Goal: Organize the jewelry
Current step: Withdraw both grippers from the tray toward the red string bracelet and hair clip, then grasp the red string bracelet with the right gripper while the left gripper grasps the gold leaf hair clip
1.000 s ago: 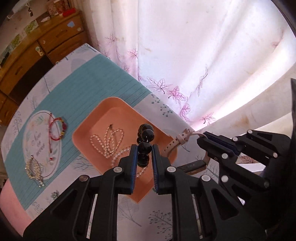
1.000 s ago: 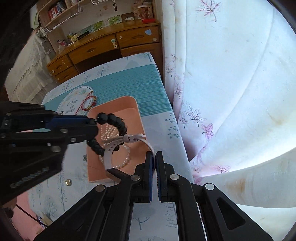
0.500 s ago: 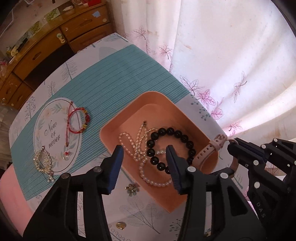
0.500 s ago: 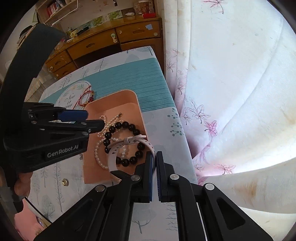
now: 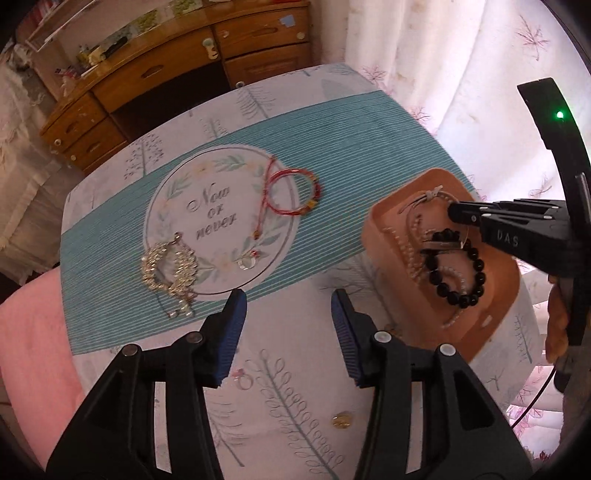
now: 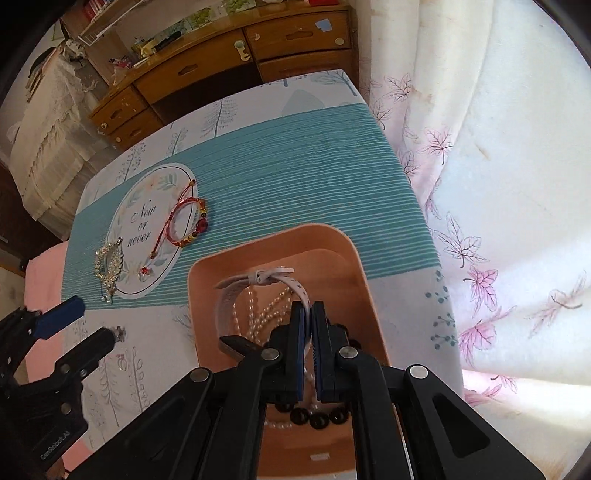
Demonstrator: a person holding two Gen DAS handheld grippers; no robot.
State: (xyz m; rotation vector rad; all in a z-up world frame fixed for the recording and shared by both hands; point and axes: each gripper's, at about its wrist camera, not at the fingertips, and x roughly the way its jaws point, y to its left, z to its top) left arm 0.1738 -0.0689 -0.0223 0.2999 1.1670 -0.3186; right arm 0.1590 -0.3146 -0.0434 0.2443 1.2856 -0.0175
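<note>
Setting: a room in a home, likely a bedroom. Far side: wooden desk (image 6: 207, 70) with drawers, cluttered top, books on a shelf (image 6: 99, 14) above. Right: white curtain (image 6: 498, 147) with pink leaf print, backlit. Near: tabletop (image 5: 295, 387) under a tree-print cloth with a teal stripe. Far left: lace-covered furniture (image 6: 48, 122).

Left gripper (image 5: 288, 325) fingers spread, empty, right gripper (image 6: 308, 332) fingers clamped together, both pointing steeply down.
</note>
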